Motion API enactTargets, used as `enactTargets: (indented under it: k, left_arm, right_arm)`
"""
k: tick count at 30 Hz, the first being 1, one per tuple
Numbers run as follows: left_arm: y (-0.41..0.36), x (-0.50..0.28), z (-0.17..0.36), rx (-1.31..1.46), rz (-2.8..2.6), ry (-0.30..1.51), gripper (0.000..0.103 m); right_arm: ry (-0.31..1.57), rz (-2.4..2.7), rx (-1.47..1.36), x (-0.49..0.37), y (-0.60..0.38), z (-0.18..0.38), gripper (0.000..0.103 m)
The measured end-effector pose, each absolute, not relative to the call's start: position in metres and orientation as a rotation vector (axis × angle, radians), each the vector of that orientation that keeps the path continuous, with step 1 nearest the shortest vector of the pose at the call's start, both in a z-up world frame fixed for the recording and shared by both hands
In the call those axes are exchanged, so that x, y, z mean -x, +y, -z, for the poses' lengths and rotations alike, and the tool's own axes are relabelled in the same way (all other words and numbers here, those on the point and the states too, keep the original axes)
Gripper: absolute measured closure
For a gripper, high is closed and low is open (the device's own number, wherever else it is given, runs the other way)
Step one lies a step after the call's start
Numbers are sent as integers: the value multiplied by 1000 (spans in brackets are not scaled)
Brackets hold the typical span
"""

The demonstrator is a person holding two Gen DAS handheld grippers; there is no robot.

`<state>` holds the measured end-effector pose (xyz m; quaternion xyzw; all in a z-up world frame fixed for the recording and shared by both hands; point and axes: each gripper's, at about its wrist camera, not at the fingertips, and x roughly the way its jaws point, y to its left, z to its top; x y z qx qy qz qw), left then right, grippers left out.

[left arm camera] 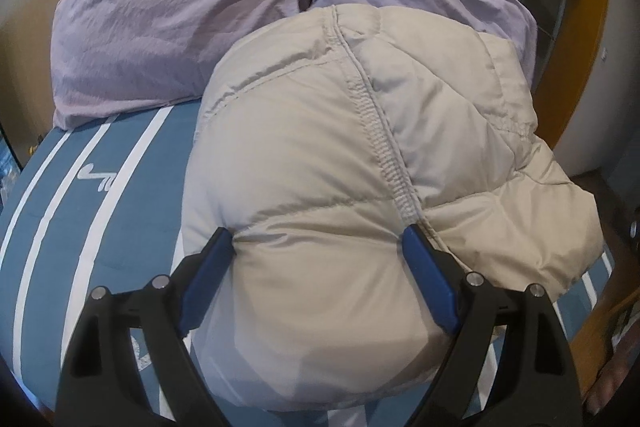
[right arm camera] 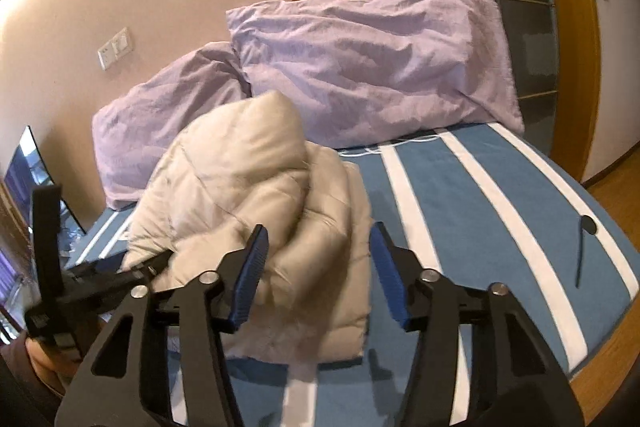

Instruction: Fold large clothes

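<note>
A beige puffer jacket (left arm camera: 320,163) lies bundled in a thick folded heap on the blue-and-white striped bed (left arm camera: 80,211). My left gripper (left arm camera: 318,239) is wide open, its blue pads pressed against both sides of the jacket's near bulge. In the right wrist view the jacket (right arm camera: 256,187) sits left of centre on the bed (right arm camera: 500,195). My right gripper (right arm camera: 320,239) is open and empty, hovering just in front of the jacket's right part. The left gripper (right arm camera: 132,263) shows at the jacket's left edge.
Two lilac pillows (left arm camera: 168,39) (right arm camera: 360,67) lean on the wall behind the jacket. A black stick-like object (right arm camera: 584,239) lies on the bed at the right. A wooden door frame (right arm camera: 576,27) stands at the right. A screen (right arm camera: 28,167) stands left of the bed.
</note>
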<state>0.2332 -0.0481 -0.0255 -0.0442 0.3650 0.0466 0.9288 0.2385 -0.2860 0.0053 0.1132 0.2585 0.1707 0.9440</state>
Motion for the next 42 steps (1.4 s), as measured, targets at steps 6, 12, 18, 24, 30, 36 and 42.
enactTargets:
  k: [6, 12, 18, 24, 30, 36, 42]
  left_arm:
    - [-56, -232, 30, 66, -79, 741, 17]
    - [-57, -230, 32, 57, -66, 731, 17]
    - [-59, -228, 32, 51, -52, 718, 16]
    - [-70, -224, 30, 29, -45, 694, 14]
    - [-64, -225, 13, 93, -9, 687, 14]
    - [-47, -232, -10, 117, -35, 645, 14]
    - [-34, -252, -23, 72, -108, 614, 14]
  right_arm:
    - [516, -407, -192, -243, -261, -15, 57]
    - [574, -413, -160, -256, -241, 6, 66]
    - [639, -360, -143, -267, -245, 39, 71]
    - [686, -357, -208, -275, -257, 67, 71]
    - [707, -353, -233, -279, -260, 81, 72]
    - [713, -360, -255, -281, -262, 84, 71]
    - [722, -361, -253, -283, -262, 83, 71]
